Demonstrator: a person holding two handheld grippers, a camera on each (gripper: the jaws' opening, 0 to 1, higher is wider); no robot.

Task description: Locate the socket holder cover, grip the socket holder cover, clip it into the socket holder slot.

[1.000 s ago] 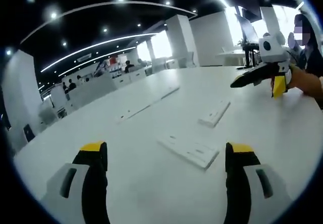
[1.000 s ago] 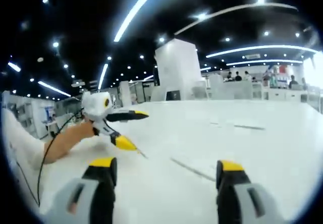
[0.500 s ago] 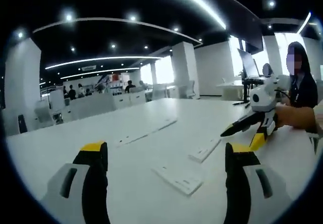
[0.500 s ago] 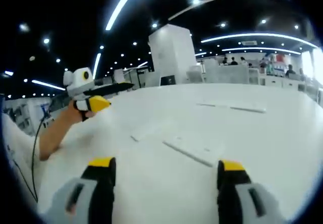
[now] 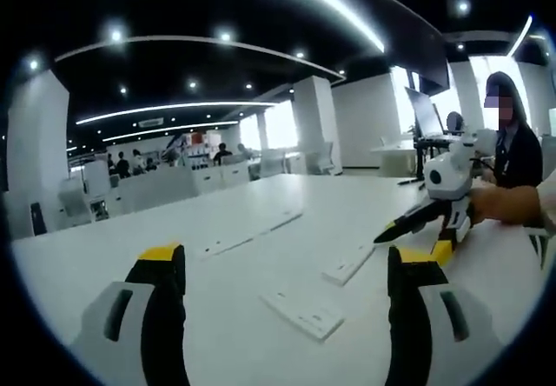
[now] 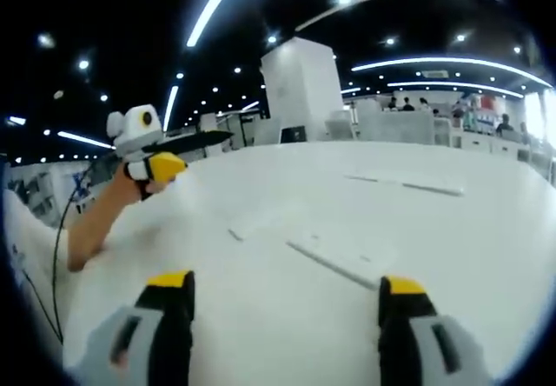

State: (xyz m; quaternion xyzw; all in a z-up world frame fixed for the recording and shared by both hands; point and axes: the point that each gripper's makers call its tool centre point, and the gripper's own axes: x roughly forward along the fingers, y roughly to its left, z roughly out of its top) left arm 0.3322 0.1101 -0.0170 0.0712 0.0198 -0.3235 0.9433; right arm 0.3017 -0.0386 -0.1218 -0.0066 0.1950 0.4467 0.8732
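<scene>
Both tongs stand with jaws wide apart, gripping nothing: the left gripper point(image 5: 287, 269) and the right gripper point(image 6: 285, 292) hover above the white table point(image 5: 130, 247). The flat socket holder cover point(image 5: 304, 315) lies on the table just ahead between the left jaws, with the socket holder point(image 5: 349, 264) a little beyond it, toward the right tongs.

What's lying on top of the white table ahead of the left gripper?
On the white table lie flat white parts: a plate nearest, a smaller piece beyond it, and a long strip farther off. Which one is the socket holder cover is unclear; their undersides are hidden.

smooth matt white table point(image 5: 261, 256), white plastic cover point(image 5: 301, 314)
</scene>
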